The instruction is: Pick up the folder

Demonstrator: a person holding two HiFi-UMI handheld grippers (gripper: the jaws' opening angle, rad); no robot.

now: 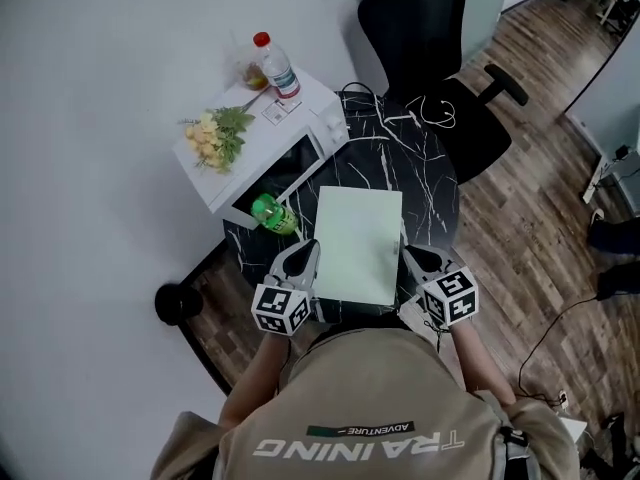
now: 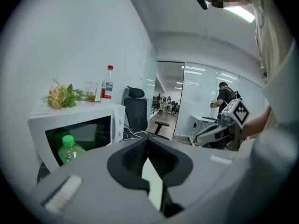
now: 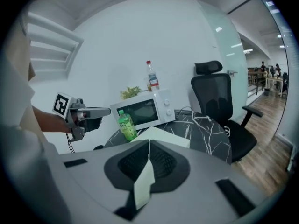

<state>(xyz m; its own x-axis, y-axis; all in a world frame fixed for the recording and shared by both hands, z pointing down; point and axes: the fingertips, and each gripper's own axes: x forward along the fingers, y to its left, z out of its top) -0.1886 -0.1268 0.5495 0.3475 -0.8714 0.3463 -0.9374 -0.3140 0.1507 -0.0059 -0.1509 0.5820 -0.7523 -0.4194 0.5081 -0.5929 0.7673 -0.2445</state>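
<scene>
A pale green folder (image 1: 358, 244) lies flat over the near half of the black marble table (image 1: 400, 158); whether it touches the top I cannot tell. My left gripper (image 1: 308, 253) is shut on its left edge near the front corner. My right gripper (image 1: 412, 258) is shut on its right edge opposite. In the left gripper view a strip of the folder (image 2: 153, 181) runs between the closed jaws of the left gripper (image 2: 148, 160). In the right gripper view the folder (image 3: 161, 135) reaches back from the right gripper (image 3: 149, 157) toward the table.
A white microwave (image 1: 265, 143) stands at the table's left, with a clear bottle (image 1: 277, 68) and yellow flowers (image 1: 215, 136) on top. A green bottle (image 1: 272, 213) stands just left of the folder. A black office chair (image 1: 440, 58) stands behind the table, and a white cable (image 1: 425, 113) lies at the far edge.
</scene>
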